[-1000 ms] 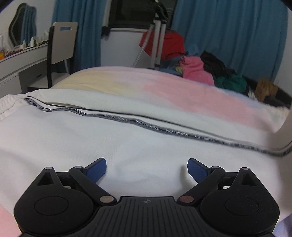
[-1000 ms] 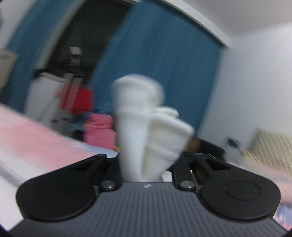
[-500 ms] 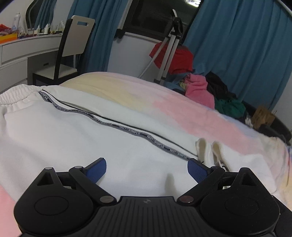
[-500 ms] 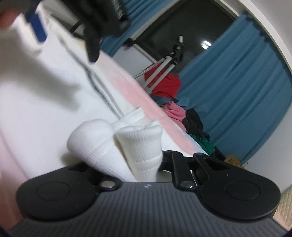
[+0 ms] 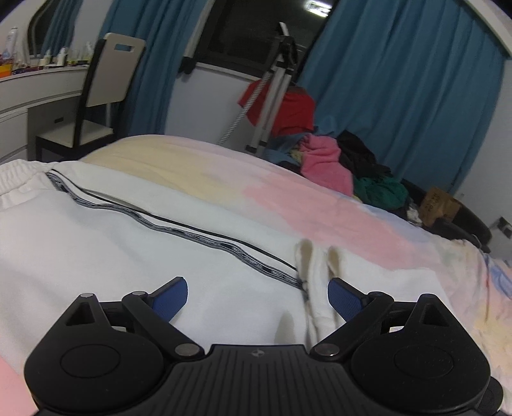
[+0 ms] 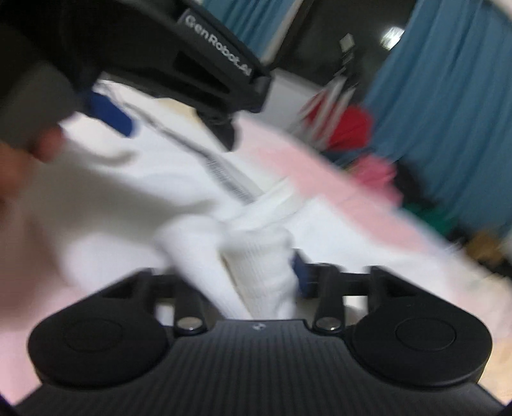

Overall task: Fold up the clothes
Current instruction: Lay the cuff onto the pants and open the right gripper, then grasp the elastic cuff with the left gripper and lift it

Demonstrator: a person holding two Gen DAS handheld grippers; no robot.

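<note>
Black hand-held gripper [image 5: 257, 296], blue pads [image 5: 168, 299], silver screws.

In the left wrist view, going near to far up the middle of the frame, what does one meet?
Left hand-held gripper → white trousers with a grey side stripe → pastel pink and yellow bedsheet → silver tripod → dark window.

White trousers [image 5: 96, 243], grey-black side stripe; pastel pink-yellow bedsheet [image 5: 288, 198]; blue curtains [image 5: 400, 96]

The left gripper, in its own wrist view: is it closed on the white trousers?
No, the left gripper is open, its blue pads standing wide apart above the white trousers with nothing between them.
</note>
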